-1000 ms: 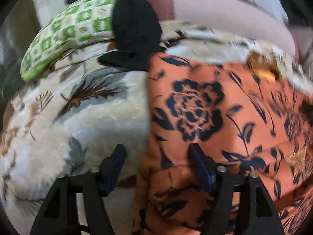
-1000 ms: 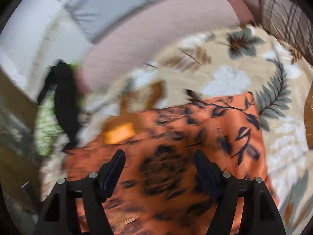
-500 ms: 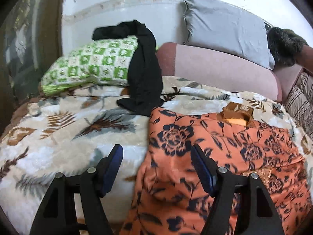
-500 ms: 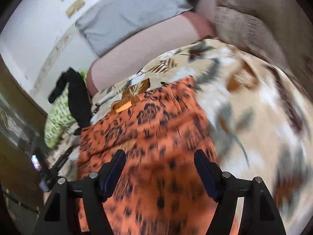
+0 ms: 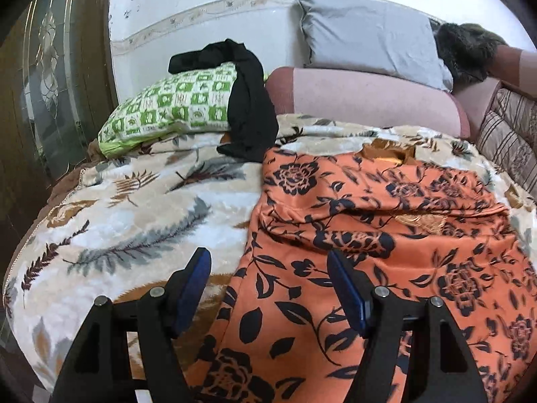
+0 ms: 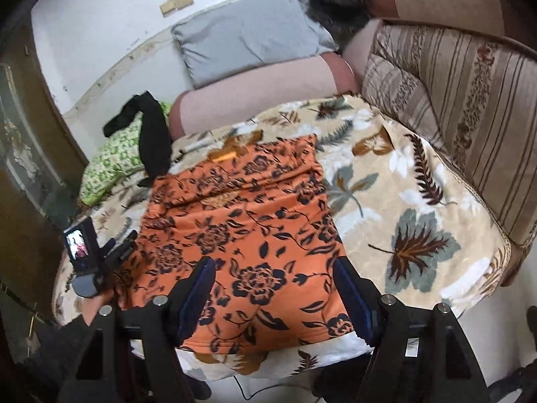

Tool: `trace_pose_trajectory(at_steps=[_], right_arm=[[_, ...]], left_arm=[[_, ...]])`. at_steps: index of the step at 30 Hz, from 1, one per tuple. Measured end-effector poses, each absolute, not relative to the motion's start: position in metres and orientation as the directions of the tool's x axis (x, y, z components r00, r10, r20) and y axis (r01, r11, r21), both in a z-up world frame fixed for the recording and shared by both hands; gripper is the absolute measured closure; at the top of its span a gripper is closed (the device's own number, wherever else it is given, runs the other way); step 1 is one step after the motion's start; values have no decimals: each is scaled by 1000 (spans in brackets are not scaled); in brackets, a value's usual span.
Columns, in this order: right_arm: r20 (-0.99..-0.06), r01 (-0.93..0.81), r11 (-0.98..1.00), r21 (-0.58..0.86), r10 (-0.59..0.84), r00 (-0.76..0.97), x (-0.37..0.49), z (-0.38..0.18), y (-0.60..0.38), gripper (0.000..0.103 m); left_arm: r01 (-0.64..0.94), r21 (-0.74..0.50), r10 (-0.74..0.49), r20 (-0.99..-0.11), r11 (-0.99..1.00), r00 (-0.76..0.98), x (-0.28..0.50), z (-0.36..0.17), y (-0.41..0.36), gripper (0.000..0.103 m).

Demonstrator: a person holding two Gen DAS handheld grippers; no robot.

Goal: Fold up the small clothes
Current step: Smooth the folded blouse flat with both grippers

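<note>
Orange cloth garment printed with dark navy roses and leaves (image 5: pixel 386 241), spread flat on cream plush blanket with grey and brown leaf pattern (image 5: pixel 134 221) covering the bed, folded once across its far part with a crease running side to side. Near hem of garment almost at near edge of blanket, seen from the right wrist view (image 6: pixel 248 235); far edge toward the head end of the bed, with small brown and yellow neck opening just showing. Left side of garment well clear of left edge of blanket; broad bare stretch of blanket (image 6: pixel 419 208) to its right. Left gripper with black arms and blue pads (image 5: pixel 268 288) released, jaws spread wide, nothing between them, hovering above left border of garment near the near edge. Right gripper of same make (image 6: pixel 273 288) likewise unclenched and empty, above near hem of garment. Beyond garment, at far left corner of the bed: green and white checked pillow (image 5: pixel 167 107) with limp black cloth (image 5: pixel 248 107) draped across it, lower end touching blanket just beside far left corner of garment. Long pink bolster (image 5: pixel 362 100) along far edge, grey square cushion (image 5: pixel 365 33) leaning behind it. Striped beige padded side (image 6: pixel 463 107) along right edge of the bed.
</note>
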State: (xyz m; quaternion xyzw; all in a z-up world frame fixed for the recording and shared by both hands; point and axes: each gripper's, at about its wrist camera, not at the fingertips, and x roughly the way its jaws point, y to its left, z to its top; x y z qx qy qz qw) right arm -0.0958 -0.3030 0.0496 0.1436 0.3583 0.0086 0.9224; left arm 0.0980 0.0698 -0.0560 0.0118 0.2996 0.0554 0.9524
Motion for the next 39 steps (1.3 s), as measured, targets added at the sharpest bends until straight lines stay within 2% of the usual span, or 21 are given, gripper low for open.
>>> trace_pose_trajectory(at_steps=[4, 6, 10, 13, 18, 23, 32, 35, 38, 39], right_arm=[[-649, 88, 942, 324, 153, 745, -96, 35, -305, 28], [-610, 106, 936, 336, 131, 782, -98, 34, -312, 28], [-557, 120, 923, 365, 113, 823, -91, 39, -337, 27], [-594, 102, 925, 365, 148, 791, -68, 28, -358, 27], [-664, 120, 896, 428, 221, 714, -45, -13, -395, 27], [-758, 138, 881, 451, 297, 580, -35, -62, -410, 27], [-804, 117, 851, 512, 426, 416, -24, -102, -410, 27], [-825, 148, 853, 501, 419, 378, -20, -117, -407, 27], [-843, 143, 868, 475, 402, 359, -17, -122, -400, 27], [-847, 145, 872, 468, 396, 354, -16, -124, -397, 27]], left_arm=[[-80, -48, 42, -536, 996, 843, 70, -13, 86, 31], [-70, -77, 20, -519, 995, 854, 50, 10, 96, 29], [-21, -77, -21, -512, 997, 859, 12, 44, 96, 25], [15, -88, -59, -522, 996, 851, -17, 54, 84, 23], [6, -185, -119, -608, 983, 785, -43, 23, 69, 23], [-85, -169, -75, -760, 982, 646, -33, -39, 77, 23], [-153, -159, -60, -859, 975, 508, -7, -95, 110, 23], [-132, -153, -64, -854, 979, 516, -9, -94, 108, 27], [-114, -173, -95, -862, 978, 498, -9, -99, 110, 47], [-129, -177, -92, -867, 976, 490, -7, -102, 113, 58]])
